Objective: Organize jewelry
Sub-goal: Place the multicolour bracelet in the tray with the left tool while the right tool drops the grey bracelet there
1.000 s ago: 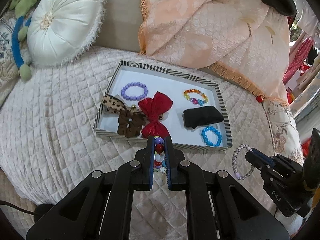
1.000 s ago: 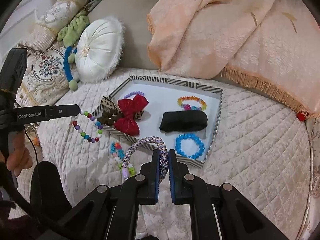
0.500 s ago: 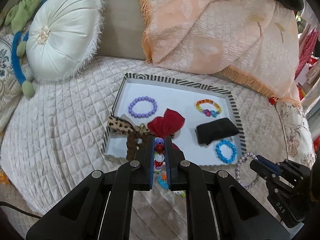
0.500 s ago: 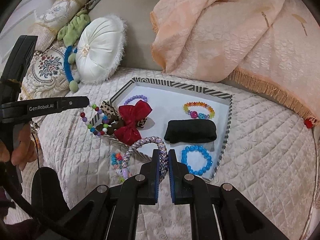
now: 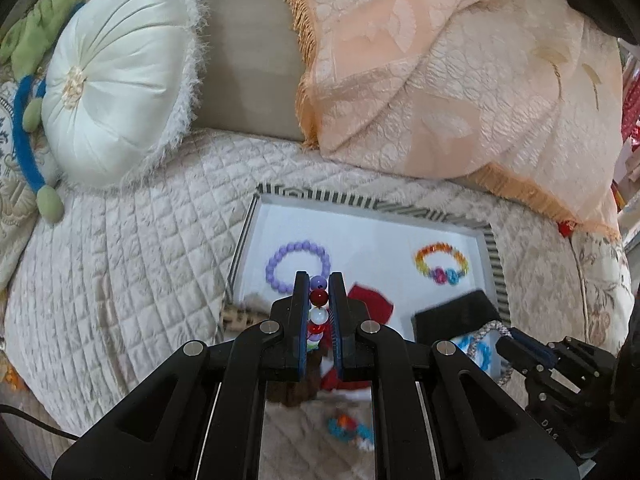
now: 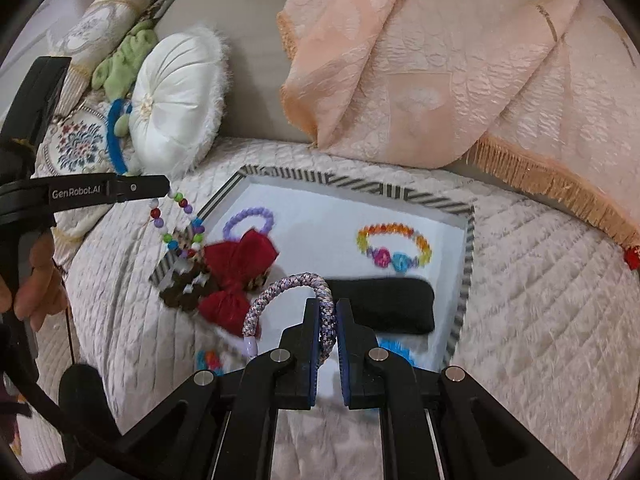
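Two grippers are loaded, each carrying one bracelet toward the striped tray [image 6: 467, 248] that sits on the quilted bed [image 6: 532, 300]. The left gripper [image 5: 319, 300] is pinched on a multicoloured bead bracelet [image 5: 319, 298], which hangs in a loop above the tray's near-left corner in the right wrist view. The right gripper [image 6: 327, 320] is pressed together on a braided lilac bracelet [image 6: 288, 284], whose loop stands up over the tray's near edge.

Contents already in the tray: a purple bead bracelet [image 6: 249, 220], a rainbow bracelet [image 6: 394, 245], a red bow [image 6: 236, 268], a black folded cloth [image 6: 384, 304], a blue bead bracelet [image 5: 474, 350], and a leopard-print hair tie [image 5: 238, 316] at the left rim. One small beaded item [image 5: 350, 432] lies on the quilt outside the tray, just in front of it.

Judgement: the step in hand is transport of both bracelets to the tray; placement is not yet done. The next move calls for positioning each gripper over a bare patch of white floor, the far middle being the clearest, lowering, then spreading the jaws. The loose item on the quilt remains to be collected.
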`<state>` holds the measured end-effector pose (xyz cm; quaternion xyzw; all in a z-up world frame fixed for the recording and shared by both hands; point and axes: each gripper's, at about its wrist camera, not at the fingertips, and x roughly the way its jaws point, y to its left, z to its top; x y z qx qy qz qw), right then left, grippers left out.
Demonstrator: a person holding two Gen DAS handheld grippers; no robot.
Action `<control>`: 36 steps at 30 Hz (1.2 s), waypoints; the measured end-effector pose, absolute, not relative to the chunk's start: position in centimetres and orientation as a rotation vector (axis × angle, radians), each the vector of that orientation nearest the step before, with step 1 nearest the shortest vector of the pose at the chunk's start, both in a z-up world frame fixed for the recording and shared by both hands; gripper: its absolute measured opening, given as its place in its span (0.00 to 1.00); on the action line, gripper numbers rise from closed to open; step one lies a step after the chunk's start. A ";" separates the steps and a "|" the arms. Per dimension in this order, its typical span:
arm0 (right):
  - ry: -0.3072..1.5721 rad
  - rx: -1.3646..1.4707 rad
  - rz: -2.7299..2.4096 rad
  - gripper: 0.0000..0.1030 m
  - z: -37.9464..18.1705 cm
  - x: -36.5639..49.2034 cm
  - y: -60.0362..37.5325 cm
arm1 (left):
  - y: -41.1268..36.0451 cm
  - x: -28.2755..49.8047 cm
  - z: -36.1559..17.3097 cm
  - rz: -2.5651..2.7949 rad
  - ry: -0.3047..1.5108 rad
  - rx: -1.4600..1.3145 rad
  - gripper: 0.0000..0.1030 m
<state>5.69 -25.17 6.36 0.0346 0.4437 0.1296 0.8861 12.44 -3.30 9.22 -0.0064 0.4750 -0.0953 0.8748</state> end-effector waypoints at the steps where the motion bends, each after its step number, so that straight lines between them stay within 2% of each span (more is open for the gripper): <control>1: 0.926 0.071 0.269 0.07 6.2 6.2 -25.1 | -3.5 13.0 9.1 -0.200 0.994 -0.017 0.08; 13: 1.016 0.073 0.242 0.07 2.0 14.2 -24.1 | -6.0 19.9 3.7 -0.227 1.075 -0.071 0.08; 25: 1.081 0.062 0.234 0.07 -1.7 18.0 -22.4 | -3.7 21.7 -0.6 -0.161 1.146 -0.071 0.08; 27: 1.090 0.050 0.220 0.10 -1.7 18.0 -22.4 | -3.6 21.5 -0.5 -0.159 1.139 -0.079 0.08; 29: 1.091 0.057 0.222 0.23 -1.5 17.8 -22.7 | -3.5 21.3 -0.3 -0.155 1.135 -0.081 0.10; 31: 1.079 0.077 0.231 0.35 -1.1 17.3 -22.9 | -3.5 20.9 -0.1 -0.154 1.130 -0.066 0.20; 32: 1.073 0.081 0.232 0.36 -0.8 17.0 -23.0 | -3.5 20.6 0.0 -0.156 1.128 -0.062 0.35; 33: 1.068 0.083 0.234 0.36 -0.5 16.7 -23.0 | -3.4 20.5 0.0 -0.159 1.126 -0.065 0.42; 36: 1.038 0.085 0.245 0.36 0.7 15.3 -23.1 | -3.1 19.6 0.5 -0.169 1.119 -0.075 0.43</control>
